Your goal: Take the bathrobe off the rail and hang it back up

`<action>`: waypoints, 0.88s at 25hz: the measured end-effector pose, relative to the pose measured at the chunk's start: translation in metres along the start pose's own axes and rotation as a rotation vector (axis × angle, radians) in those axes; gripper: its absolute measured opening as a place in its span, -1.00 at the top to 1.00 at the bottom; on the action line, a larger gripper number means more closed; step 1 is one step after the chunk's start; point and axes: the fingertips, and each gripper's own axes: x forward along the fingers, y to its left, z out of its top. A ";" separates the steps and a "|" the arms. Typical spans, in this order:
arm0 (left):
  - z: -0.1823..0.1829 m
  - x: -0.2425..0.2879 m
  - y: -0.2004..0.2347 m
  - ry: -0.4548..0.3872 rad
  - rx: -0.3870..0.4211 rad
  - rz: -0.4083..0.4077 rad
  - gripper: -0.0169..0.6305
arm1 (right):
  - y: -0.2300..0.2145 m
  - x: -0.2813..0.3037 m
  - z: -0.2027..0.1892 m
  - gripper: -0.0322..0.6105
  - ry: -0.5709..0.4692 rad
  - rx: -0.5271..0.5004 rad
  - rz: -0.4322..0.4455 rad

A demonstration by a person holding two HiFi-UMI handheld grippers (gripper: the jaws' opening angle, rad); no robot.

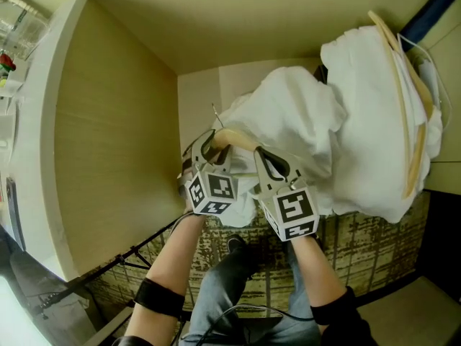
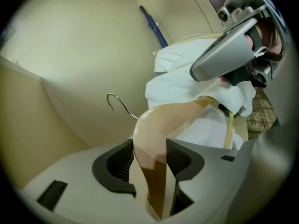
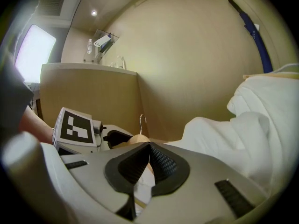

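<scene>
Forearms (image 1: 173, 262), two, lower centre of the head view, each ending in a marker-cubed tool. Left hand-held gripper (image 1: 209, 146): centre frame, clamped on the wooden hanger (image 1: 234, 137). Right hand-held gripper (image 1: 272, 166): just beside it, on the white bathrobe (image 1: 288, 110) draped over that hanger. Bathrobe appears to be off the rail, carried in mid-air inside the wardrobe; no rail can be made out. Second robe (image 1: 374, 128): upper right, on its own hanger.

Left gripper view: hanger arm runs up between the pads, both pressing on it. Wire hook (image 2: 117, 101) stands free at centre left, caught on nothing. Right tool shows at upper right, from outside only.

Right gripper view: jaws clenched together on a fold of bathrobe cloth, a detail the head view does not show. Shelf (image 3: 100, 41) with a bottle, upper left, appears in no other view.

Handling note, judged: keep the left grip firm near the hanger's neck with the hook uppermost, let the right bear the cloth's weight, and raise both together so the hook clears the rail before lowering.
</scene>
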 end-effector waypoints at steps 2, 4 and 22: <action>0.019 -0.018 0.018 -0.029 0.018 0.055 0.32 | 0.005 -0.007 0.018 0.83 -0.006 -0.012 -0.001; 0.037 -0.037 0.034 -0.055 0.029 0.094 0.32 | 0.011 -0.017 0.039 0.83 -0.017 -0.025 -0.004; 0.285 -0.233 0.209 -0.321 0.057 0.410 0.32 | 0.063 -0.131 0.327 0.83 -0.210 -0.233 -0.062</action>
